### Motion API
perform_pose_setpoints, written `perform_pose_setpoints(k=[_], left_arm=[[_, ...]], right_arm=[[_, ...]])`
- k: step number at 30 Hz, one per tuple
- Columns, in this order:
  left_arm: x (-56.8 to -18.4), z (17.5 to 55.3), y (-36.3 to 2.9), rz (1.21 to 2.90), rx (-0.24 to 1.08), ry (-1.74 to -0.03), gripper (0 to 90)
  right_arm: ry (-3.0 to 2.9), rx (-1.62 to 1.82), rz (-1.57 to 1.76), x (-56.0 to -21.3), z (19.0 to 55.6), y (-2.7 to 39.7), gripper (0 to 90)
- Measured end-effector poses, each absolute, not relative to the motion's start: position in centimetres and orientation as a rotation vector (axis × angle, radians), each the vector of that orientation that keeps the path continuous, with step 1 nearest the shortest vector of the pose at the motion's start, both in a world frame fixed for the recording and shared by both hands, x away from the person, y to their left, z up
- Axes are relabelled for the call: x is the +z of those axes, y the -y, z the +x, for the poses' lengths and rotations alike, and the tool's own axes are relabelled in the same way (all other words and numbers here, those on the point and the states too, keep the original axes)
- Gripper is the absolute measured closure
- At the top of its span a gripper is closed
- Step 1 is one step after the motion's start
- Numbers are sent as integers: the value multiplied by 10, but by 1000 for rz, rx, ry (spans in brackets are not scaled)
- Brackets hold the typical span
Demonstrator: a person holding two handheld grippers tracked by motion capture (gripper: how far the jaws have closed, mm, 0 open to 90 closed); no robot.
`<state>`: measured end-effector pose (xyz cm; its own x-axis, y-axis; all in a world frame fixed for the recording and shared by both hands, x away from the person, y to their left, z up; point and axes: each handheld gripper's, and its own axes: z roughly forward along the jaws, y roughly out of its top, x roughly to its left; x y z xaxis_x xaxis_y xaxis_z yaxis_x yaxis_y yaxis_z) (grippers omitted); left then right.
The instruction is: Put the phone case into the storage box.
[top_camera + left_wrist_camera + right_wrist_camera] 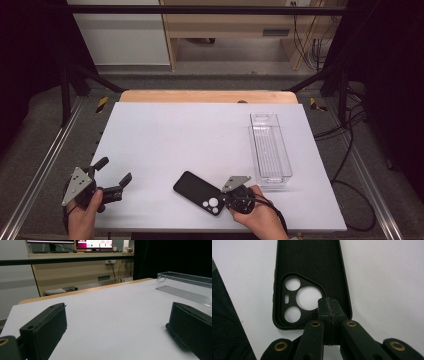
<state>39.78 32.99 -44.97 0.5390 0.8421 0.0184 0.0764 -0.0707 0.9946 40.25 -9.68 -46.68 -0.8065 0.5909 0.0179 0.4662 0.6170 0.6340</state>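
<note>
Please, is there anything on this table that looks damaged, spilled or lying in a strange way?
Nothing looks damaged or spilled. The black phone case lies flat but at a slant to the table edge, with the right tongs shut at its camera-hole corner. The clear tray stands upright and empty on the white table. The left tongs are open.

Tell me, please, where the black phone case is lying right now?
In the high view the black phone case lies flat on the white table, near its front edge, left of the clear bin. The right gripper is shut on its camera-cutout end.
</note>
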Motion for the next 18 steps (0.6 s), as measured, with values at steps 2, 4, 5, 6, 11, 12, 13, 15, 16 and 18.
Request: perform_pose_setpoints(k=[2, 4, 5, 6, 11, 12, 13, 15, 16, 18], left_arm=[[-450, 398, -331, 1526, 764, -820, 16], [-450, 398, -331, 1523, 763, -824, 16], [-450, 399, -331, 1521, 763, -824, 16], [-450, 399, -332, 1520, 763, -824, 16], [-449, 399, -330, 1525, 764, -817, 16], [-449, 399, -329, 1528, 766, -816, 16], [-449, 398, -329, 1530, 769, -814, 16], [-449, 398, -329, 1532, 771, -814, 16], [-449, 398, -329, 1532, 772, -814, 16], [-449, 398, -330, 1531, 771, -815, 16]], right_arm=[[-2645, 954, 881, -467, 402, 97, 900], [-2644, 951, 878, -467, 401, 96, 900], [-2645, 950, 880, -467, 400, 96, 900], [-2644, 951, 880, -467, 400, 96, 900], [-2641, 956, 880, -467, 398, 96, 900], [-2639, 960, 880, -467, 398, 97, 900], [-2640, 963, 882, -468, 398, 97, 900], [-2639, 961, 883, -467, 397, 97, 900], [-2638, 957, 889, -467, 397, 97, 900], [-2638, 961, 880, -467, 398, 97, 900]])
